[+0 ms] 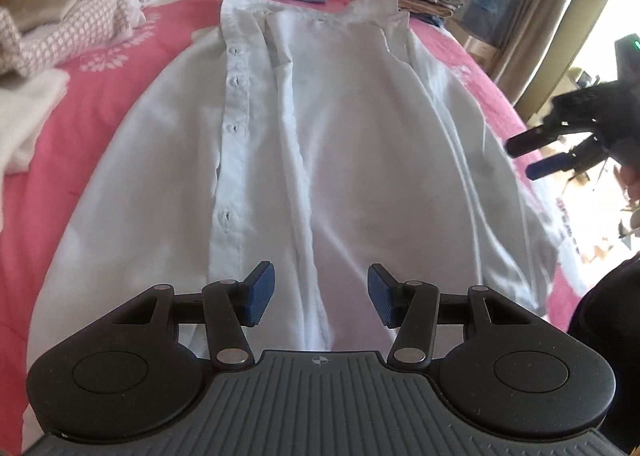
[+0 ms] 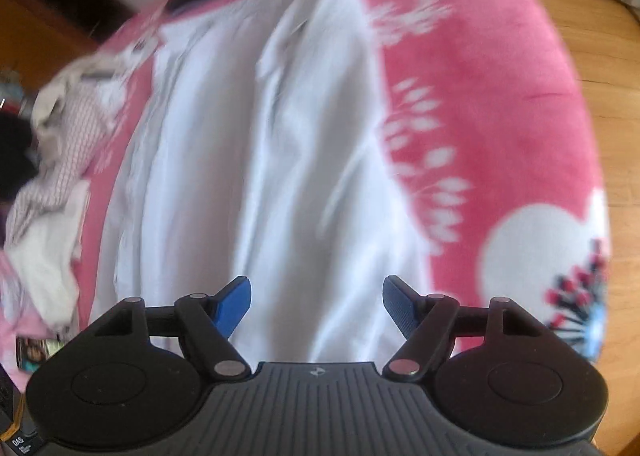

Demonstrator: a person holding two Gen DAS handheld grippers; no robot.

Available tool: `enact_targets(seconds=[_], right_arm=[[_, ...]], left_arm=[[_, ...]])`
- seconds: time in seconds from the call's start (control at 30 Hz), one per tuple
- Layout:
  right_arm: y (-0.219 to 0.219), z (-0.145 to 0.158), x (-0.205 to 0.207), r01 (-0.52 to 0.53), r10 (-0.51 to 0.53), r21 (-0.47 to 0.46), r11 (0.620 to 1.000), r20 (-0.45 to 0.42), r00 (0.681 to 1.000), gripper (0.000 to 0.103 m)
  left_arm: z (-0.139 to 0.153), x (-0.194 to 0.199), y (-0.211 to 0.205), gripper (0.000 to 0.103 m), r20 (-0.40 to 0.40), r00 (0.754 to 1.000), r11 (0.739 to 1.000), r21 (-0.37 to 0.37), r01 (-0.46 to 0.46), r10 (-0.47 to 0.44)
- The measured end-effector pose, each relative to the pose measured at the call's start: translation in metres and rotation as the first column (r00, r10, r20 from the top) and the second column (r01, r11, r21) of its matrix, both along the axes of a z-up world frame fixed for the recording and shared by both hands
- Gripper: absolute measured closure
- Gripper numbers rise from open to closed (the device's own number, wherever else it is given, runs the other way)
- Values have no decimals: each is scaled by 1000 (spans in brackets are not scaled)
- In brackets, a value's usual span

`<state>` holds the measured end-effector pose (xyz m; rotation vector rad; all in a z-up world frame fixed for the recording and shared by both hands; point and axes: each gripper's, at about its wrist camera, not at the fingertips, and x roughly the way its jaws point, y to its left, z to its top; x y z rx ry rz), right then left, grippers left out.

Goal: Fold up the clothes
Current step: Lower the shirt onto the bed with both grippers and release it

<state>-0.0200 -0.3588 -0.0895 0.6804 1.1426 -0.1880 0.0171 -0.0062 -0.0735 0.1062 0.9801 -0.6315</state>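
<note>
A: White shirt (image 1: pixel 320 144) lies lengthwise on the pink bedspread (image 1: pixel 100 104), collar end by the folded stacks at the far edge, button placket up, one side panel already lapped over the middle. Left tongs (image 1: pixel 321 294) hang over the shirt's near hem, jaws wide apart, holding nothing.

B: Right tongs (image 1: pixel 532 154)?

A: Off the shirt's right edge, jaws parted, empty too.

B: Risks?

A: Cloth is thin and slack. Pinch one layer only and the lapped panel slides off, fold goes crooked. The shirt's right edge sits near the bed's side, so a drag that way could pull the hem over. The loose checked pile (image 1: pixel 60 28) left of the shirt could snag a sleeve.

B: Hard to see?

A: Right wrist view is motion-blurred. Sleeves not clearly traceable, probably tucked under. Near hem hidden behind the left tongs' body. Can't tell how many layers sit in the middle.
</note>
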Motion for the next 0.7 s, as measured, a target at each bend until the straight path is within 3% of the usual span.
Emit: enact_targets(seconds=[0.13,0.27,0.3,0.4,0.43,0.47,0.7], right_arm=[[18,-22,24,-100,85,-126,987,-116,990,27],[32,-44,31,-235,185,-240,942,-214,959,28],[27,-42,28,-227,175,-257,939,-211,962,30],[12,-34,20,-203,144,-308,929,-202,969,58],[8,-31,17,-195,134,-325,925,-199,971,80],[3,-28,14,-186,124,-342,921,-195,973,90],[-31,-10,-5,-126,56,-454,882,-165,985,91]], left_arm=[[-9,-3,1,52,15,1000,999,43,1,-1],[-17,-6,4,52,18,1000,998,69,3,-4],[-19,-5,4,52,18,1000,997,74,1,-2],[-24,-4,5,52,18,1000,996,90,-4,2],[-25,-4,5,52,18,1000,996,95,-3,1],[-26,-4,5,52,18,1000,995,99,-2,0],[-30,-2,7,52,26,1000,993,119,-12,9]])
